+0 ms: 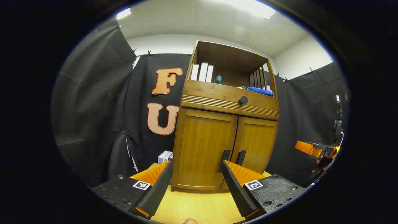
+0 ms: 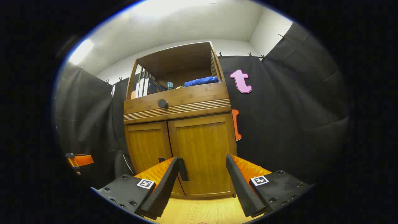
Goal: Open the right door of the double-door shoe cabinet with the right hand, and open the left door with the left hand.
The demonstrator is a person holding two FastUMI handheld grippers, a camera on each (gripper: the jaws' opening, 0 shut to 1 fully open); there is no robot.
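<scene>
the left gripper (image 1: pixel 196 186) has two long wedge-shaped fingers with finely ribbed inner faces. each finger is mounted on a flat, speckled dark plate fastened with round screws, and each plate carries a small square white tag printed with a black block pattern. ridged orange panels sit behind the fingers. the right gripper (image 2: pixel 202 183) is built the same way: ribbed wedge fingers, screwed dark plates, one square black-and-white tag per side, and ridged orange backing. in the left gripper view, the other gripper's orange and black body appears at the far right edge.
</scene>
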